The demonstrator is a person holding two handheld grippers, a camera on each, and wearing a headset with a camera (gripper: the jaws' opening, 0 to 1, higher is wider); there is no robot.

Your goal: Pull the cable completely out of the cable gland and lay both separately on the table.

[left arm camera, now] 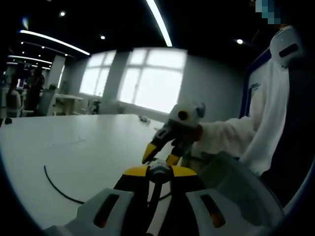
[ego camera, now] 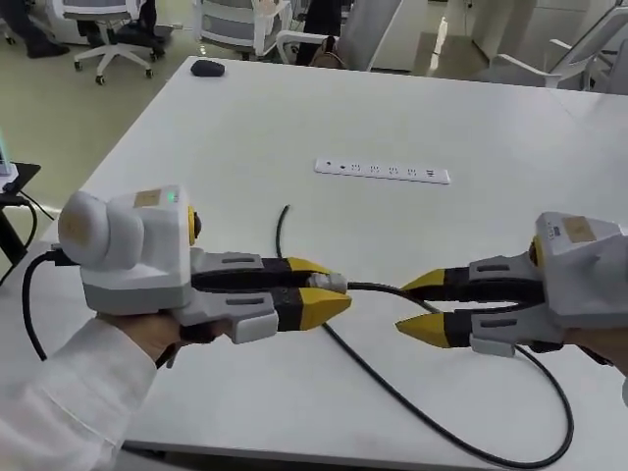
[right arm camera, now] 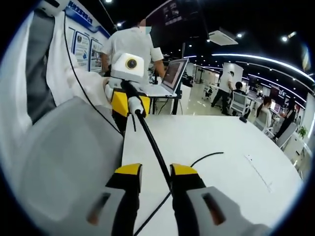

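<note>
Left fingers: pressed together, their yellow tips pinching the cable gland between them.
Right fingers: spread apart, with the cable running in between them. In the right gripper view it lies close along one finger's inner face, and I cannot tell whether it touches.
Left gripper: held level above the table, pointing at the other gripper, with a small green light on top of its body.
Right gripper: also held level, facing the left one, its tips near the gland but apart from it.
Cable gland: small and pale grey-white, up in the air at the left tips. The cable comes out of it on the side facing the right gripper.
Cable: thin, black and round. A short straight stretch runs from the gland to the right fingers. Beyond them a wide loop lies on the table near the front edge and passes under the left gripper. Its loose end stops short of the power strip.
Writing: tan stickers on both gripper bodies, marks on the power strip and blue-lettered wall posters are all too small to read.
Table: white, with a dark mouse near the far corner.
Sleeve: white, at the hand holding the left gripper.
</note>
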